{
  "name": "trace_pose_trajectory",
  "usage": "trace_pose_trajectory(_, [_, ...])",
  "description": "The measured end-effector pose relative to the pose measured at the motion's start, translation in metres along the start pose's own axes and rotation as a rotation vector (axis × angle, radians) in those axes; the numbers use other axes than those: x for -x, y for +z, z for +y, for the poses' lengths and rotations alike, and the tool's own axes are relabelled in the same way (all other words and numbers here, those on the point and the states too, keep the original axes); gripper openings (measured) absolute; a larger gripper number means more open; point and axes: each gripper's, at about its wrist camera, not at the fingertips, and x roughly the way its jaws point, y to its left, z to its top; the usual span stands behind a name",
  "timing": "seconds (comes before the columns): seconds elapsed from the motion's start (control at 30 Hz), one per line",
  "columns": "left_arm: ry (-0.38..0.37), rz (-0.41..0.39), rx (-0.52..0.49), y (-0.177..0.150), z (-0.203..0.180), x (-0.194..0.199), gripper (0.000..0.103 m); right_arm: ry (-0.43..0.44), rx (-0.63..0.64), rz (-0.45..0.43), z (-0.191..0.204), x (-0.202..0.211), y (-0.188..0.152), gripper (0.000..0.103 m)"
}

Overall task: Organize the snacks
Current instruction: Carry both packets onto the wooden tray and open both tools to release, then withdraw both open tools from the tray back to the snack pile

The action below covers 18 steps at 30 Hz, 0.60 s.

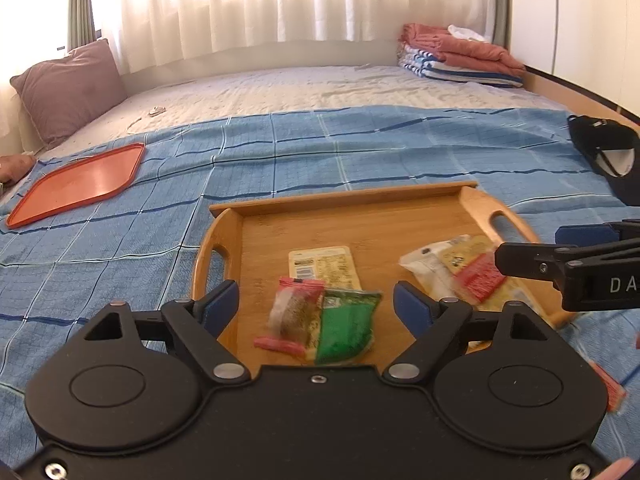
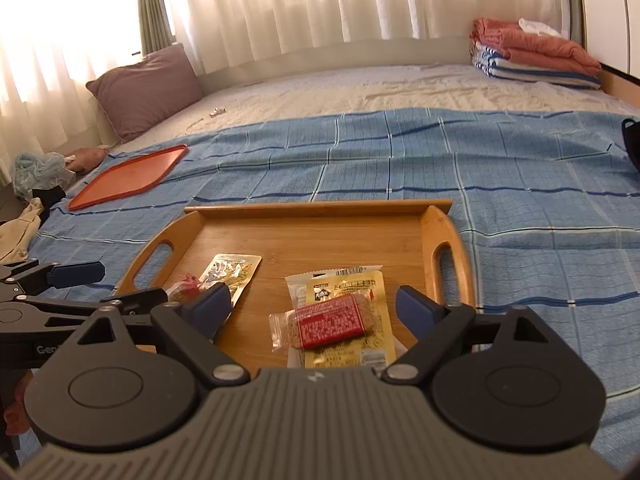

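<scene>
Both grippers stand open over the snacks on the wooden tray.

The left gripper has its jaws spread, nothing pinched; just ahead between its fingers lies a blurred green packet overlapping a red-ended packet, its print unreadable. The right gripper is equally wide apart, with a red packet lying on a yellow packet between its fingers, whose near edge its body hides. A gold packet lies ahead to its left, partly behind a finger.
</scene>
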Motion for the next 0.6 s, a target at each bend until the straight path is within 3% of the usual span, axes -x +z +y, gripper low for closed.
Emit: trace_pose_trajectory(0.6, [-0.102, -0.105, -0.012, -0.046, -0.031, 0.098, 0.089, -0.026, 0.076, -0.074, -0.014, 0.082, -0.044, 0.098])
